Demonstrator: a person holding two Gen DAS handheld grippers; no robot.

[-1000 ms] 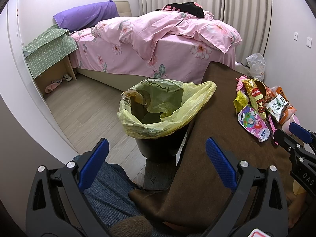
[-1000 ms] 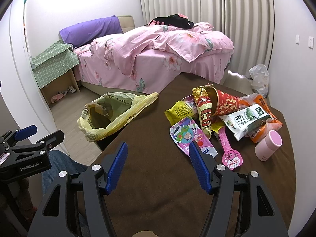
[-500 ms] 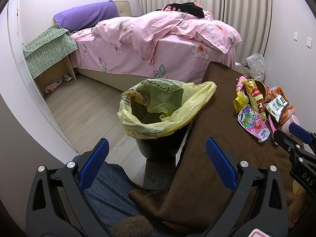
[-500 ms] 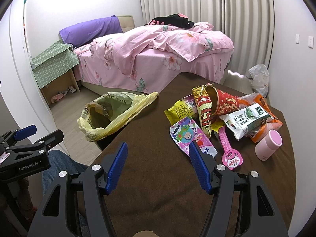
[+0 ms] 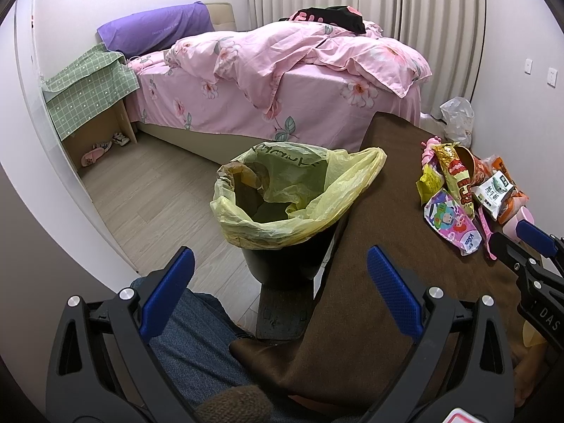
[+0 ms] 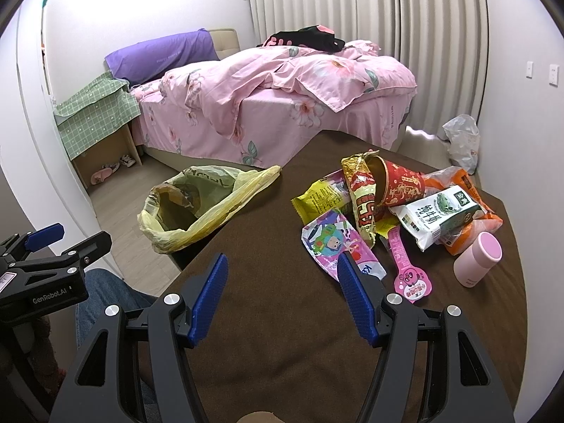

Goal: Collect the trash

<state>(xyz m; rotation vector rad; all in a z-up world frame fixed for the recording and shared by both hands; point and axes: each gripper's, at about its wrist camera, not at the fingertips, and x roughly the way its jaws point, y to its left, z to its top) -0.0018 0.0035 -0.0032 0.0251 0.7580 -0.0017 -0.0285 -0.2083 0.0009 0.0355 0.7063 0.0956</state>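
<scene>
Ahead of right hand-held gripper (image 6: 282,278): wrappers (image 6: 366,204), untouched

The left wrist view looks from low beside the table's near left corner, facing the lined bin (image 5: 282,194) close ahead and the bed (image 5: 282,81) far behind. The right wrist view sits higher over the brown table (image 6: 282,317), facing the wrapper pile (image 6: 387,211) nearby. Both share bin, pile, bed and curtain (image 6: 370,7).
</scene>
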